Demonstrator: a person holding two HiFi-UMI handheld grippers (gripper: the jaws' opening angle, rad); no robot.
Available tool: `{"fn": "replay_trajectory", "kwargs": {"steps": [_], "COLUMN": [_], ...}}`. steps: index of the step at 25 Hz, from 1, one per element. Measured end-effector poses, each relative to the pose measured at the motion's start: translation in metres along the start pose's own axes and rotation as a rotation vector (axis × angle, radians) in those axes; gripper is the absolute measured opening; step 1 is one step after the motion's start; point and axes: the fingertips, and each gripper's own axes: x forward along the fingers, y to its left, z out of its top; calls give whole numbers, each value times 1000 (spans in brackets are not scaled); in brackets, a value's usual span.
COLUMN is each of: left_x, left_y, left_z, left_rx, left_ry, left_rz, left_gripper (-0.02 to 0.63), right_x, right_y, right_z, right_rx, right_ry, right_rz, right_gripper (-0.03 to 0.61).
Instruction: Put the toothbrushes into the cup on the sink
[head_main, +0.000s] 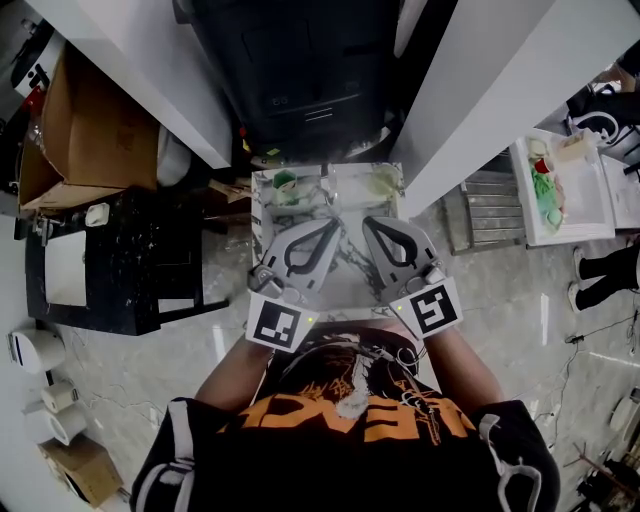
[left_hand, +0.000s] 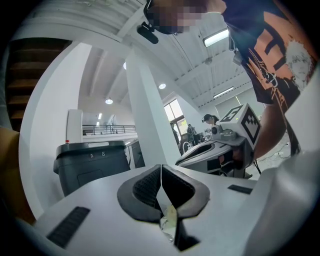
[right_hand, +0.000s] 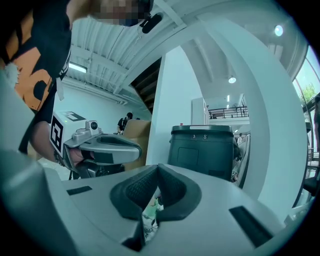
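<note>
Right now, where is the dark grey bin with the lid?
In the head view the dark grey bin stands at top centre, between two white pillars, just beyond the marble sink.

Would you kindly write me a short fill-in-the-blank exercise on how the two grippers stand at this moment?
1. The jaws of the left gripper and of the right gripper are both ____.
2. Between its jaws, each gripper holds ____.
3. In the left gripper view, the right gripper shows on the picture's ____ side.
4. The large print on the person's black shirt is mostly ____.

Missing words: shut; nothing; right; orange.
</note>
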Motion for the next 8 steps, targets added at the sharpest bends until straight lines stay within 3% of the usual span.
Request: {"fn": "replay_trajectory", "kwargs": {"steps": [8], "left_x": [9], "left_y": [-6], "left_z": [-2], "left_rx": [-2], "left_ry": [8], "left_rz": [-3], "left_gripper": [31], "right_x": [-6], "right_y": [-9], "right_z": [-3], "right_rx": [-5], "right_ry": [3], "right_rz": [-4], "right_gripper": [14]}}
